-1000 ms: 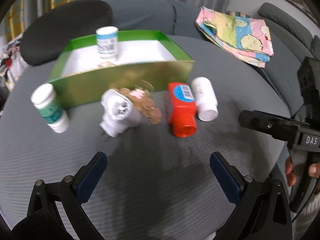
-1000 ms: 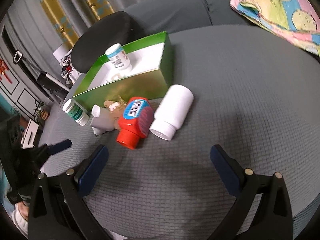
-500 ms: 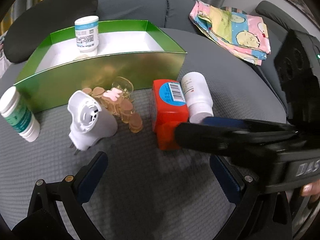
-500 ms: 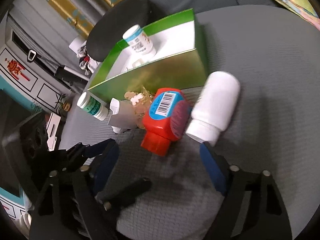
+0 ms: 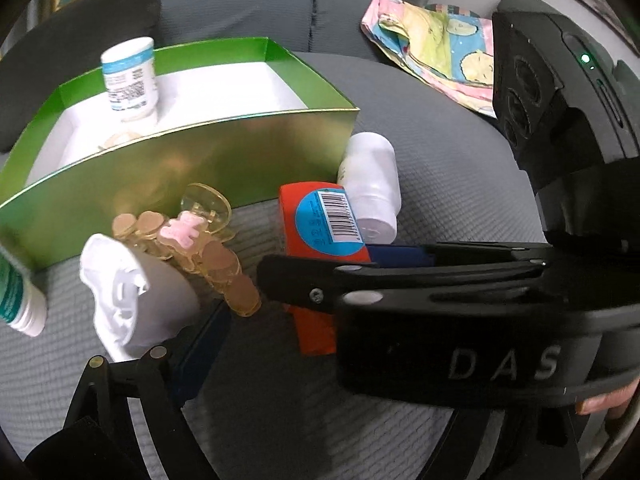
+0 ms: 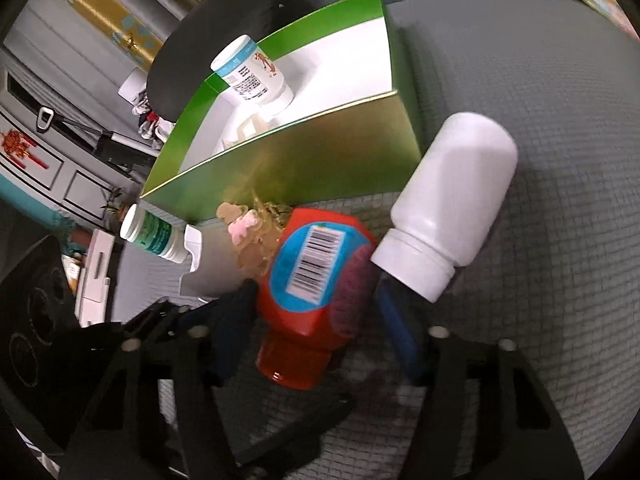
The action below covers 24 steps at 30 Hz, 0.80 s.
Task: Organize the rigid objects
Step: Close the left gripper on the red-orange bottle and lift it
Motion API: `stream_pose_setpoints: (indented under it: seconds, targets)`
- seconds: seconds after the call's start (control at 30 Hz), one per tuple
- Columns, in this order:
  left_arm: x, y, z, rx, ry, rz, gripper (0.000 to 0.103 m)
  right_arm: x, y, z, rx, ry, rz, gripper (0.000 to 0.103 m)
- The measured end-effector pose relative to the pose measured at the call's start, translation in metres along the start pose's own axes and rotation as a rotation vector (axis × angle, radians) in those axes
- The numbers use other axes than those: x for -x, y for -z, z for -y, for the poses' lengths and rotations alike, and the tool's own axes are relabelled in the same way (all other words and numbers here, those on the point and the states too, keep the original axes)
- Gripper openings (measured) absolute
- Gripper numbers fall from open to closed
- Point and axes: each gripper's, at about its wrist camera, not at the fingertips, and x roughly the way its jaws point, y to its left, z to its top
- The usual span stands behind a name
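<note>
An orange-red bottle [image 6: 312, 264] with a barcode label lies on the grey cushion [image 6: 540, 140], cap toward me. My right gripper [image 6: 316, 292] straddles it, jaws closing, the blue pads close beside its sides without a clear press. In the left wrist view the right gripper [image 5: 332, 264] crosses from the right over the red bottle [image 5: 320, 220]. My left gripper [image 5: 316, 320] is closing too; one finger [image 5: 200, 340] stands just right of a white plug adapter [image 5: 128, 304], the other is hidden. A white bottle [image 6: 448, 208] lies beside the red one.
A green box [image 5: 180, 168] behind the objects holds a blue-labelled bottle [image 5: 130, 80]. A green-labelled bottle [image 5: 16, 296] stands at far left. An amber chain with a pink bear [image 5: 188, 236] lies by the adapter. Patterned cloth [image 5: 436, 56] and a black cushion [image 5: 72, 20] lie behind.
Both grippers moved down and in toward the objects. The right gripper swung across the left wrist view and its jaws narrowed around the red bottle. The left jaws narrowed slightly.
</note>
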Motion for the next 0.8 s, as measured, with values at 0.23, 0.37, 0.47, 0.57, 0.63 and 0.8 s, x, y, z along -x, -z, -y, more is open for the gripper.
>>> stream_pose_setpoints:
  seconds: [0.23, 0.37, 0.47, 0.57, 0.63, 0.8]
  targets:
    - [0.001, 0.003, -0.001, -0.025, -0.002, 0.005, 0.066, 0.005, 0.005, 0.002, 0.000, -0.024, 0.027, 0.051]
    - [0.008, 0.006, 0.002, -0.030, 0.024, 0.015, 0.048, 0.009, 0.013, -0.006, 0.016, -0.016, 0.038, 0.049]
    - [0.019, 0.010, 0.008, -0.054, 0.021, 0.037, 0.048, 0.015, 0.017, -0.013, 0.025, -0.013, 0.051, 0.049]
    - [0.031, 0.012, 0.012, -0.067, 0.027, 0.066, 0.049, 0.028, 0.020, -0.020, 0.033, -0.013, 0.073, 0.049]
    - [0.041, 0.012, 0.016, -0.084, 0.022, 0.091, 0.049, 0.035, 0.020, -0.026, 0.044, -0.011, 0.089, 0.049]
    - [0.066, 0.003, 0.017, -0.111, 0.019, 0.160, 0.049, 0.055, 0.013, -0.044, 0.088, -0.004, 0.141, 0.049]
